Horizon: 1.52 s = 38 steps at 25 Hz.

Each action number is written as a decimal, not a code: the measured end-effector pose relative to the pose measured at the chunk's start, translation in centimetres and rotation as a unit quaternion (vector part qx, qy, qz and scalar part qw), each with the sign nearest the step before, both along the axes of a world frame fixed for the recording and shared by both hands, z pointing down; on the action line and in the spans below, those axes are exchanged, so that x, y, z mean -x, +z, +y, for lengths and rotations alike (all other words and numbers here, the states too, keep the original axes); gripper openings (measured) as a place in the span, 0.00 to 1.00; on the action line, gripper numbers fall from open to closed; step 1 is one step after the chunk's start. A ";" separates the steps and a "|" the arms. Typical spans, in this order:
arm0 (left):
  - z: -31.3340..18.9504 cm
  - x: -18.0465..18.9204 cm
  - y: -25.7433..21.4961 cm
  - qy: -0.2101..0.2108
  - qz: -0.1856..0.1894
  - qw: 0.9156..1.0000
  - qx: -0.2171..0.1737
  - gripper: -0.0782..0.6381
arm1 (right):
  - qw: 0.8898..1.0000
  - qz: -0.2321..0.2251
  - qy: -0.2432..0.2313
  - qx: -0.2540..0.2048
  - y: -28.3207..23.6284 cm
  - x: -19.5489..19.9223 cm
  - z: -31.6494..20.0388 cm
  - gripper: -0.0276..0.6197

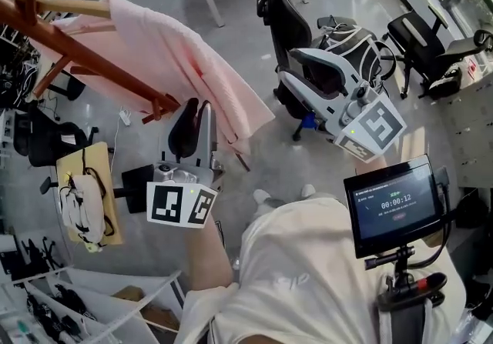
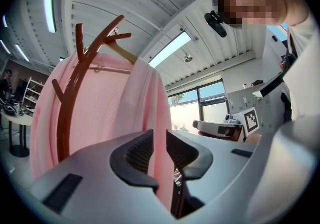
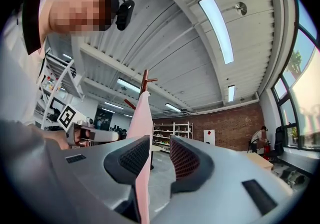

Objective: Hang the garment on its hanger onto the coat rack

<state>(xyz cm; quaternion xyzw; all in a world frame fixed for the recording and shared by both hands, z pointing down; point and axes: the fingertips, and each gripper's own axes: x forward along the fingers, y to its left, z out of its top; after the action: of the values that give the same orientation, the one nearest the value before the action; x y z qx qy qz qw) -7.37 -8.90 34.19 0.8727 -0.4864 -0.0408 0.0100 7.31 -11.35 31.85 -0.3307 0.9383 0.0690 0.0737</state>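
Pink cloth of the garment [image 2: 100, 113] shows in the narrow slot between the left gripper [image 2: 159, 140] jaws, which stand slightly apart. Whether the cloth touches the ribbed pads [image 2: 139, 154] cannot be told. The right gripper [image 3: 160, 145] is released, its jaws parted wider with nothing between them, and it is held well apart from the cloth. Just past the left gripper's tips, the garment hangs on a pale wooden hanger [image 1: 77, 5] on the reddish-brown coat rack [image 1: 92, 58]. Farther off stands a black office chair [image 1: 286, 15].
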 end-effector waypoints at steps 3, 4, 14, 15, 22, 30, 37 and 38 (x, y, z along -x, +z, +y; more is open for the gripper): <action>1.3 -2.2 -0.2 -0.005 -0.006 1.000 -0.003 0.23 | 1.000 0.000 -0.014 -0.012 -0.5 -1.2 1.5 0.24; 1.8 -2.9 -0.3 -0.006 -0.009 1.000 -0.005 0.23 | 1.000 -0.001 -0.018 -0.016 -0.6 -1.6 2.0 0.24; 4.4 -9.0 -0.7 -0.020 -0.030 0.999 -0.013 0.21 | 0.997 -0.022 -0.069 -0.001 -0.1 -4.4 5.0 0.24; 4.4 -9.3 -0.8 -0.018 -0.035 0.999 -0.016 0.19 | 0.998 -0.020 -0.066 0.002 -0.1 -4.5 5.2 0.24; 4.5 -9.8 -1.1 0.019 -0.023 0.999 -0.013 0.12 | 1.000 -0.006 -0.030 0.002 -0.3 -4.3 6.2 0.06; 3.9 -8.9 -0.8 0.039 -0.011 0.999 -0.005 0.12 | 0.999 0.029 -0.016 -0.005 0.4 -2.2 6.5 0.06; 3.9 -9.1 -0.2 0.038 -0.020 0.999 0.005 0.12 | 1.000 0.025 -0.004 0.005 0.6 -2.2 6.3 0.06; 3.8 -9.2 -0.1 0.042 -0.022 0.999 0.006 0.12 | 1.000 0.024 -0.002 0.009 0.7 -2.3 6.1 0.06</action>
<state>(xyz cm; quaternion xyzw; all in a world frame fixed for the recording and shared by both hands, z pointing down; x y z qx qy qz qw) 1.80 -5.13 34.10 0.8928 -0.4500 -0.0179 0.0064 9.59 -5.21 32.55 -0.3276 0.9411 0.0683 0.0482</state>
